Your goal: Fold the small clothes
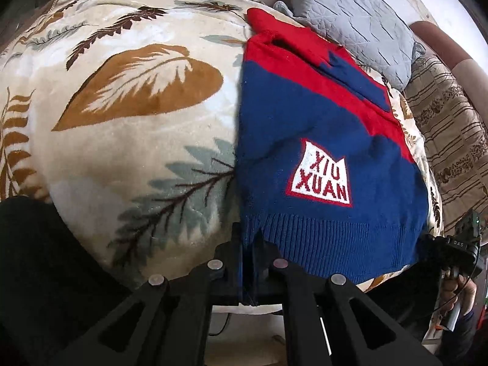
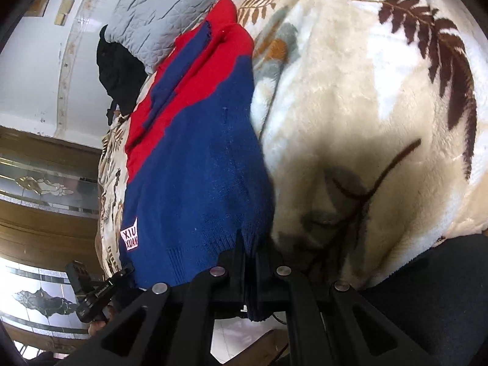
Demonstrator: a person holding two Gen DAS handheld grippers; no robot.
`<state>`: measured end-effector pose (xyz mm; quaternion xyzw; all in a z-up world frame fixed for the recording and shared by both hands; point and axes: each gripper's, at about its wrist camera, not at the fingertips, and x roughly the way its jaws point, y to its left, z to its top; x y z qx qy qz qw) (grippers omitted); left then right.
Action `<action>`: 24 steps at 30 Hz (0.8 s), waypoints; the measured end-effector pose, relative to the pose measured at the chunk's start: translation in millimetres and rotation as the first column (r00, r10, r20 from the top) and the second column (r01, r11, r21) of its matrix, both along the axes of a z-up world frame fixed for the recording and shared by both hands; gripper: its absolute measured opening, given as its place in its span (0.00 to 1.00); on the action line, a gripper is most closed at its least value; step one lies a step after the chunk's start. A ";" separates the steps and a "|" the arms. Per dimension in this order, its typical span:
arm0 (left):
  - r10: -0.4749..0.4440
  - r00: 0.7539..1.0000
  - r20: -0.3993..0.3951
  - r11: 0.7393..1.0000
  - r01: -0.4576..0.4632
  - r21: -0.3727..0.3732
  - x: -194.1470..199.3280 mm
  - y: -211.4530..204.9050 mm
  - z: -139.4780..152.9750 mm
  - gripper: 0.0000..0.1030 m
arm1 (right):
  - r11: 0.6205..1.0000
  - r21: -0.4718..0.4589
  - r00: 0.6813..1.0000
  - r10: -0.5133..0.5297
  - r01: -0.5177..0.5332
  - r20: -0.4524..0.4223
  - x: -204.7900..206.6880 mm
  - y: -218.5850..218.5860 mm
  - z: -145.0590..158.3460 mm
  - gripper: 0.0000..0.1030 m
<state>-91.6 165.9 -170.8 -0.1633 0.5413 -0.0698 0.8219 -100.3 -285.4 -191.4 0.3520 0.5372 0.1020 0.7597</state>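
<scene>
A small blue and red knit sweater (image 1: 320, 140) with a white "XIU XUAN" patch lies flat on a leaf-patterned plush blanket (image 1: 137, 116). My left gripper (image 1: 251, 256) is shut on the sweater's ribbed hem at its left corner. In the right wrist view the same sweater (image 2: 195, 164) stretches away, and my right gripper (image 2: 251, 259) is shut on the hem's right corner. Each gripper shows in the other's view: the right one (image 1: 463, 244) at the sweater's far corner, the left one (image 2: 97, 289) at the lower left.
A grey quilted pillow (image 1: 360, 18) lies beyond the sweater's red shoulders, with a striped brown cover (image 1: 451, 140) beside it. A black garment (image 2: 119, 70) sits by the pillow. The blanket (image 2: 366, 106) spreads wide beside the sweater. The bed edge is just under both grippers.
</scene>
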 end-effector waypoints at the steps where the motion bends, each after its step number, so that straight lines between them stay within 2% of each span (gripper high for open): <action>1: 0.001 1.000 0.001 1.000 -0.001 -0.003 0.3 -1.2 -2.0 0.04 | 1.000 0.003 1.000 0.000 0.000 -0.001 -0.2 -1.6 -1.0 0.05; 24: -0.005 1.000 0.002 1.000 0.005 0.002 1.6 -4.9 -0.9 0.04 | 0.999 -0.033 1.000 0.020 -0.020 -0.002 -0.3 5.3 0.4 0.05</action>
